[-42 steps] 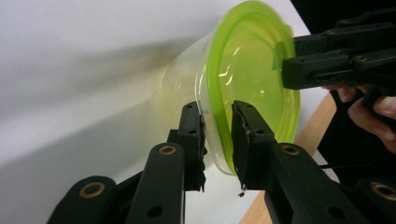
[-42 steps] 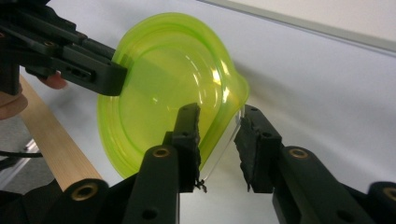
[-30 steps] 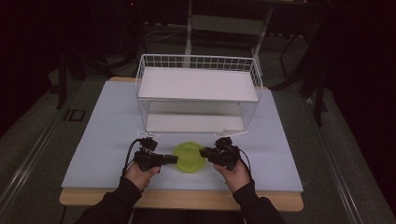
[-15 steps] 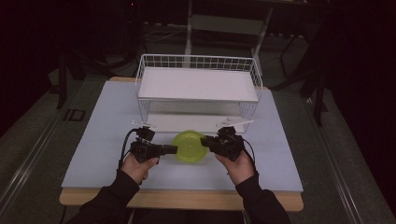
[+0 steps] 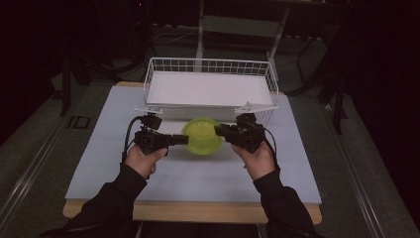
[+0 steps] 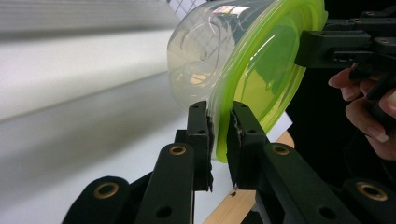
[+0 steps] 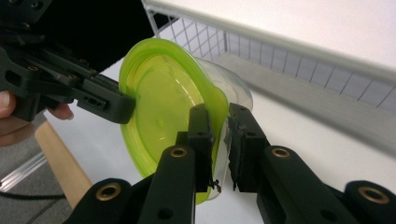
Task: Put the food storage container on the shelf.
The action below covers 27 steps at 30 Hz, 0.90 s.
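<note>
A: White wire rack (image 5: 210, 89) sits at the far side; just near of it the green-lidded container (image 5: 202, 135) hangs above the table.

B: Left gripper (image 5: 181, 140) and right gripper (image 5: 221, 130) each pinch its rim. Uneven lifting could tilt it loose.

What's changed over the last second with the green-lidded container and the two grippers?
Both grippers, left gripper and right gripper, have lifted the green-lidded container off the table, toward the wire rack. Nothing was let go: each stays clamped on the lid's rim on opposite sides. The wire rack hasn't moved.
</note>
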Each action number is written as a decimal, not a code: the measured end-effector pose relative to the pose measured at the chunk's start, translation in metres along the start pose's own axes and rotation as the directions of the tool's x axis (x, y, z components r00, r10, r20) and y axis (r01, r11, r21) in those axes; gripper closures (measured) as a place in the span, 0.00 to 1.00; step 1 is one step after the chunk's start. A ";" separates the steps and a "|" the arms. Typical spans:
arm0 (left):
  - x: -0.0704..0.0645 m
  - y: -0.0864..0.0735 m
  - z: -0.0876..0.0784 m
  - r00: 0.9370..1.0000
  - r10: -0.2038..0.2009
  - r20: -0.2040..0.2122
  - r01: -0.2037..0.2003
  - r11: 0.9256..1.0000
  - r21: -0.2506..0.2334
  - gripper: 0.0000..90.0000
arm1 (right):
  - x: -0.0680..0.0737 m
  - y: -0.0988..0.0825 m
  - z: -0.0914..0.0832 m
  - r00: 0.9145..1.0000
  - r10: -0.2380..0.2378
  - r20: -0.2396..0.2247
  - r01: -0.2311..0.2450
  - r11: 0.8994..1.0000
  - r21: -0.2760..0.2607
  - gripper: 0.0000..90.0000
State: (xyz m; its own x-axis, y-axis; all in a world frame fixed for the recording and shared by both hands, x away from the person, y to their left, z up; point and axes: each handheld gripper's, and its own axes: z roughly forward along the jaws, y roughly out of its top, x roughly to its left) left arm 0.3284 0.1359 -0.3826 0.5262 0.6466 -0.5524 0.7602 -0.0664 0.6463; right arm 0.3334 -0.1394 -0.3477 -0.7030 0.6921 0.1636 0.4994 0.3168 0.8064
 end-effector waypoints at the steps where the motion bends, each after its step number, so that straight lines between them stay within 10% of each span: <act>1: -0.002 0.004 -0.001 1.000 0.000 -0.001 0.000 1.000 -0.008 0.90 | 0.000 0.003 -0.001 1.000 -0.004 0.004 0.004 1.000 -0.004 0.89; 27: -0.018 0.102 -0.007 0.998 0.010 -0.068 -0.013 0.999 -0.053 0.90 | -0.029 0.089 -0.015 0.996 0.012 0.086 -0.006 0.997 -0.074 0.89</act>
State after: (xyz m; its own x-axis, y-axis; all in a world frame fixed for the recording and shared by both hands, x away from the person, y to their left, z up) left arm 0.3933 0.1228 -0.3026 0.5066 0.6958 -0.5091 0.7318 -0.0347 0.6807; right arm 0.3902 -0.1412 -0.2723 -0.6510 0.7489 0.1241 0.4646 0.2637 0.8453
